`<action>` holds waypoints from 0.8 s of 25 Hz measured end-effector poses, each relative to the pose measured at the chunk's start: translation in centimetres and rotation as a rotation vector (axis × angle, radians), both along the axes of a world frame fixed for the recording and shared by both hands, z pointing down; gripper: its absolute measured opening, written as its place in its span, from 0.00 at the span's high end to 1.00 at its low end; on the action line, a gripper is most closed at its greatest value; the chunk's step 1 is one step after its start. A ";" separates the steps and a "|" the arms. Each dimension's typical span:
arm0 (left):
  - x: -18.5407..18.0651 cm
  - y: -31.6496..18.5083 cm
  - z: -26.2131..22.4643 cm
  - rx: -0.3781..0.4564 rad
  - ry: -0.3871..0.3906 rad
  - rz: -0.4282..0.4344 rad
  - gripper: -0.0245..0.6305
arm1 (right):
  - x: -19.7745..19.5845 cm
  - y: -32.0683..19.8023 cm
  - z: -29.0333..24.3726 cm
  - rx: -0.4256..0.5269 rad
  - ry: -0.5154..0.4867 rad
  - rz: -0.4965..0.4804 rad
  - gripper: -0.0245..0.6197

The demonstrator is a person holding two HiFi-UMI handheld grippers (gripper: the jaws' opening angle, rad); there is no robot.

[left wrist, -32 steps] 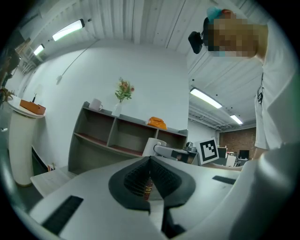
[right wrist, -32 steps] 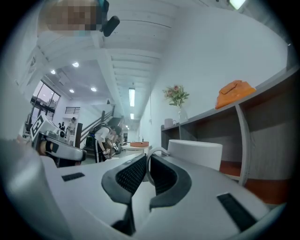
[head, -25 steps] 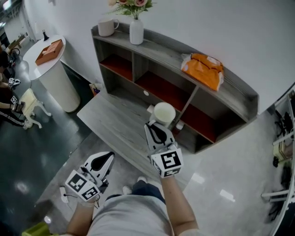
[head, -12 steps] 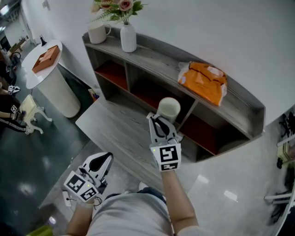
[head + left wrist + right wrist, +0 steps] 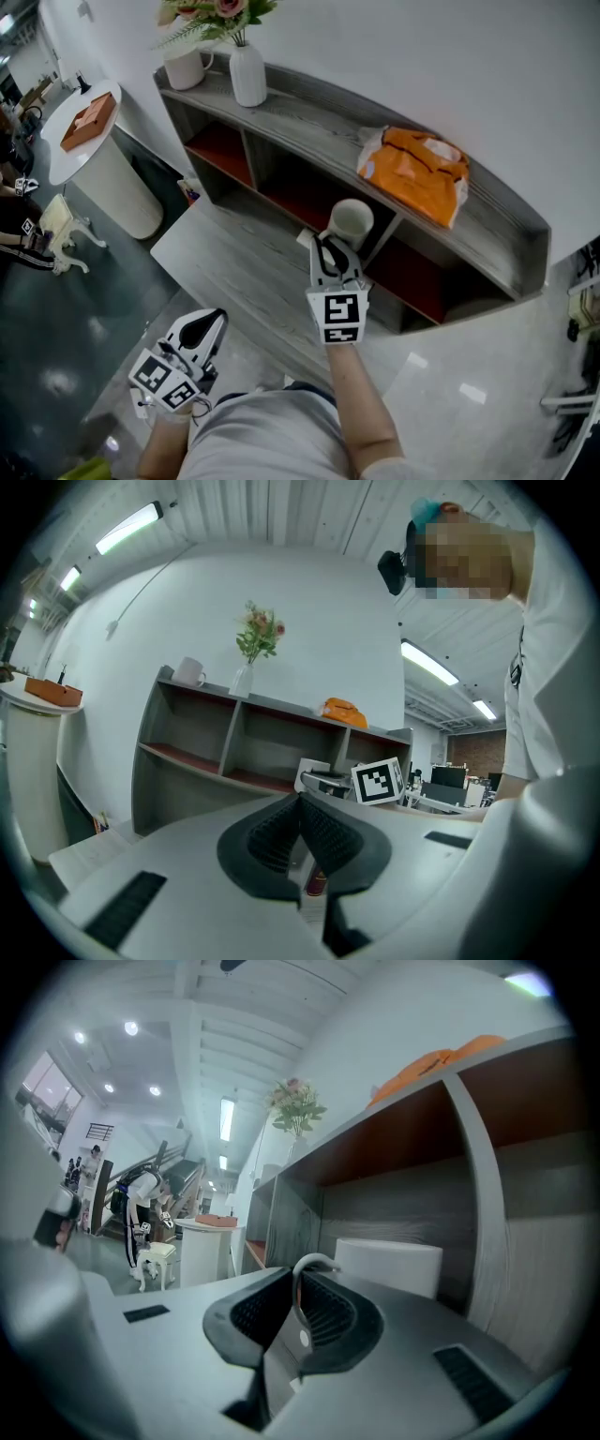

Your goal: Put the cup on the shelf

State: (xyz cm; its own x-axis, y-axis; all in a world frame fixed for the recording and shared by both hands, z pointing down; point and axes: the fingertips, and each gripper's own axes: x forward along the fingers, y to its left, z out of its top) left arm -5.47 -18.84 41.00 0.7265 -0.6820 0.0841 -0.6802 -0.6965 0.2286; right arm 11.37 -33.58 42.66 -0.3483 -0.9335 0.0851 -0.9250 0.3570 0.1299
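A white cup (image 5: 352,223) hangs in front of the grey shelf (image 5: 309,105), level with the divider between its lower red-floored compartments. My right gripper (image 5: 330,253) is shut on the cup's handle. In the right gripper view the thin handle (image 5: 314,1262) stands between the pads, the cup body (image 5: 389,1265) just beyond my right gripper (image 5: 298,1290), and the shelf divider (image 5: 480,1194) close behind. My left gripper (image 5: 202,330) stays low at the left, shut and holding nothing; in the left gripper view my left gripper (image 5: 298,803) faces the shelf (image 5: 234,742).
On the shelf top stand an orange bag (image 5: 412,169), a white vase with flowers (image 5: 248,75) and another white mug (image 5: 186,67). A low grey bench (image 5: 234,258) runs before the shelf. A round white table (image 5: 108,164) with an orange box (image 5: 89,108) stands left.
My right gripper has carried the cup forward, closer to the shelf's lower compartments. The whole view has moved toward the shelf. My left gripper keeps its place low at the left.
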 end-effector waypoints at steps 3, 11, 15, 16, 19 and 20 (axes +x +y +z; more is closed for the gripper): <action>0.3 -0.4 0.4 -0.009 -0.002 -0.003 0.94 | 0.4 -0.7 0.2 -0.003 0.003 0.029 0.90; 1.2 -1.6 0.0 0.000 0.003 -0.008 0.94 | 2.3 -2.4 0.2 -0.024 -0.014 0.155 0.90; 1.6 -1.9 0.3 -0.007 -0.003 0.000 0.94 | 3.2 -3.1 0.2 -0.041 -0.070 0.216 0.90; 1.6 -2.0 0.4 -0.009 -0.004 0.001 0.94 | 3.5 -3.2 0.3 -0.045 -0.076 0.228 0.90; 1.6 -2.0 0.6 -0.012 -0.002 0.000 0.94 | 4.0 -3.4 0.5 -0.060 -0.084 0.263 0.86; 1.6 -2.0 0.6 -0.011 -0.001 -0.002 0.94 | 4.1 -3.4 0.6 -0.065 -0.086 0.270 0.82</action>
